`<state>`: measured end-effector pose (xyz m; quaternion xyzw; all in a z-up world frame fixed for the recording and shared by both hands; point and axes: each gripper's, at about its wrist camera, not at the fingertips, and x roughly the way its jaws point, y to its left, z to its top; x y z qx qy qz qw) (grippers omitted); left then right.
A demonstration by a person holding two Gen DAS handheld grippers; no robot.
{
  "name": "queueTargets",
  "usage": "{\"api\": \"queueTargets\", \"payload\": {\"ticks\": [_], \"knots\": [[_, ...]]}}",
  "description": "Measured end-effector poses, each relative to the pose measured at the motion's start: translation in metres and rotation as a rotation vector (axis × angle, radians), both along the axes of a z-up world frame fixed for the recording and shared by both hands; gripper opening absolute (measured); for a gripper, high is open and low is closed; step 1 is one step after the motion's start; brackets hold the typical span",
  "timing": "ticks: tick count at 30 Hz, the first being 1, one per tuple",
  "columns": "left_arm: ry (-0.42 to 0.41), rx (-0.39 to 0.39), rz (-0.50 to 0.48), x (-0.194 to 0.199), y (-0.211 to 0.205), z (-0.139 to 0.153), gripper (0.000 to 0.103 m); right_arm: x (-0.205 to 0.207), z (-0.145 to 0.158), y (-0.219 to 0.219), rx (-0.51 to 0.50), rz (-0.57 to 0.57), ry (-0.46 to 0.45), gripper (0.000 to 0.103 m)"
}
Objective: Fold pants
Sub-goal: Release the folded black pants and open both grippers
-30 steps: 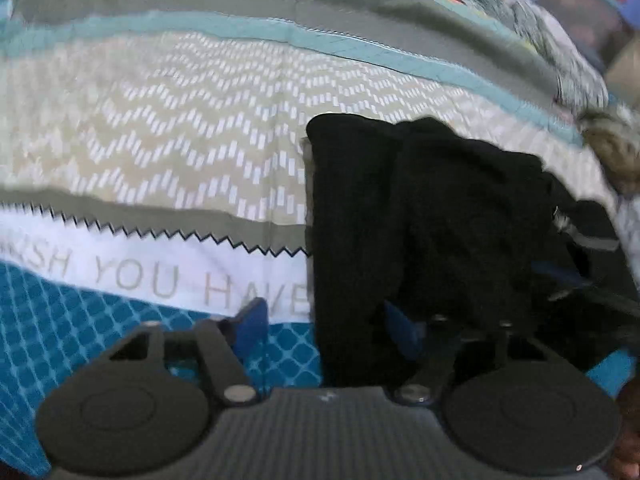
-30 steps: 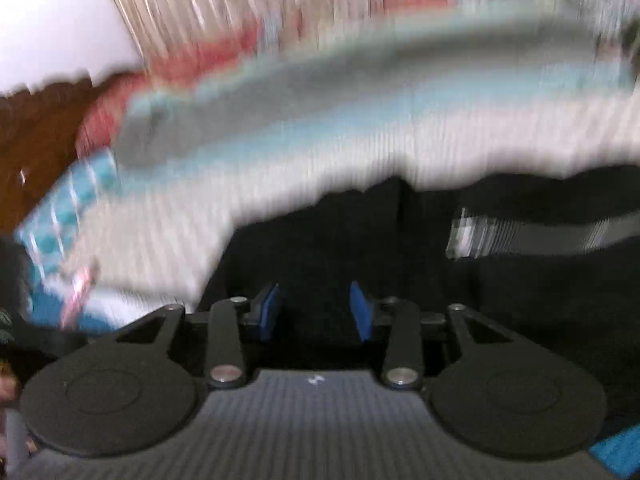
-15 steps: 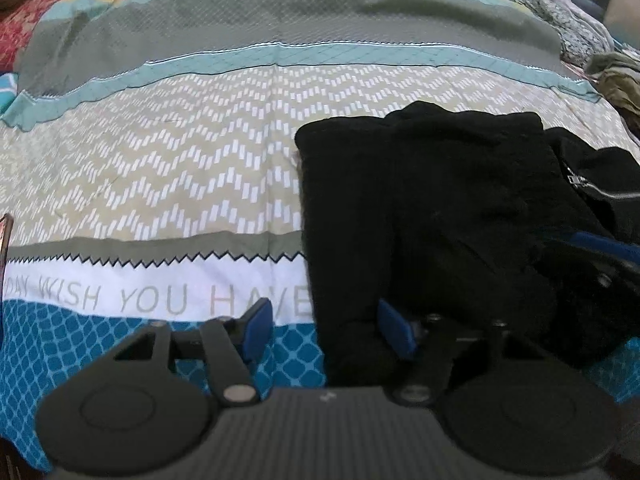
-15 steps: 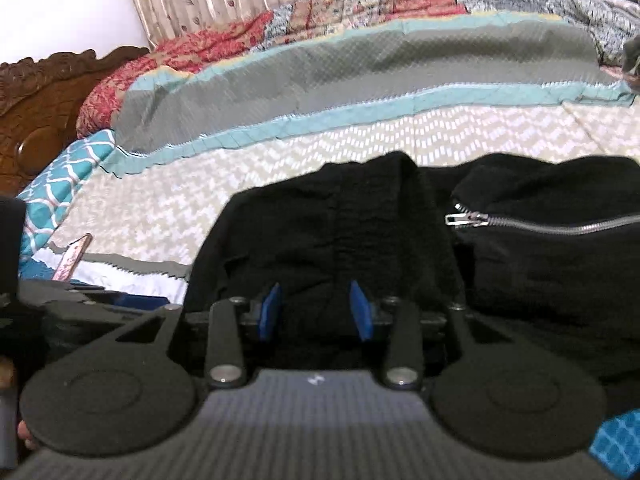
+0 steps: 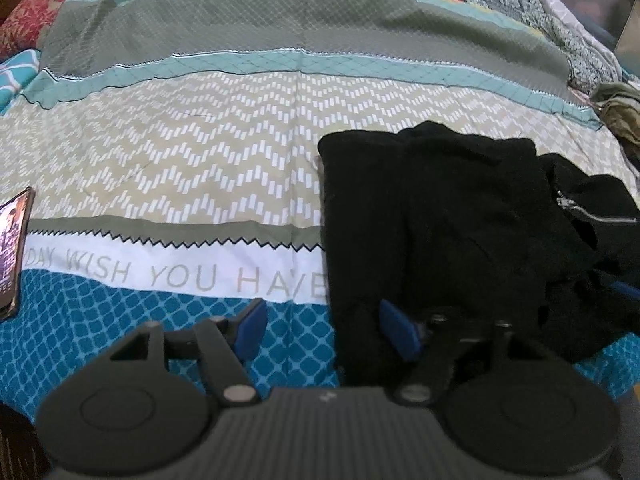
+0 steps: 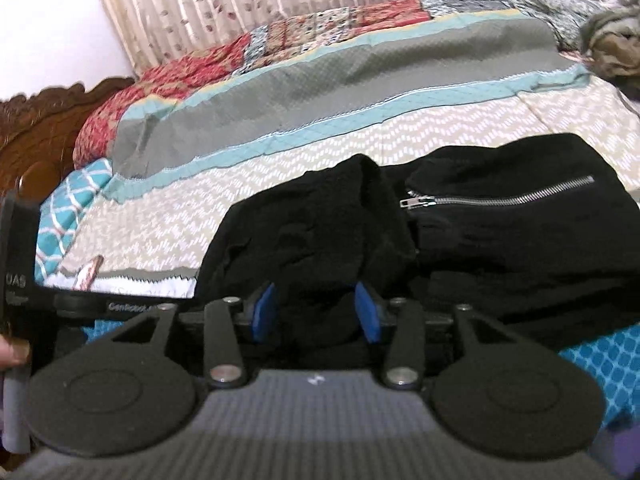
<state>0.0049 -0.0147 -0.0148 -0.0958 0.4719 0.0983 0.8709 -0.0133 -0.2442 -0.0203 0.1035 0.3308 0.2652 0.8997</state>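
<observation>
One pair of black pants [image 5: 440, 216] lies bunched on the bed [image 5: 200, 160], its zipper [image 6: 500, 199] to the right. Both tongs are opening: the left [image 5: 320, 328] straddles the pants' left edge, the right [image 6: 316, 312] has cloth between its pads. A phone [image 5: 12, 248] is cut off at the left.

Both wrist views close, angled down; share black pants [image 5: 440, 220] [image 6: 320, 232]

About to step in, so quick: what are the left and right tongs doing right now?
Left tongs: opening, pads clear, only the edge of the black pants between them.
Right tongs: opening, pants fabric between the pads, no firm grip.
</observation>
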Motion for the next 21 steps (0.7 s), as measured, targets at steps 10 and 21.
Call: {"api": "queueTargets", "payload": {"ticks": [10, 21], "knots": [[-0.059, -0.025, -0.014, -0.02, -0.006, 0.025, 0.071, -0.01, 0.006, -0.012, 0.036, -0.049, 0.022, 0.055], [-0.135, 0.007, -0.075, -0.045, -0.03, 0.038, 0.078, -0.024, -0.002, -0.041, 0.051, -0.165, 0.092, 0.057]]}}
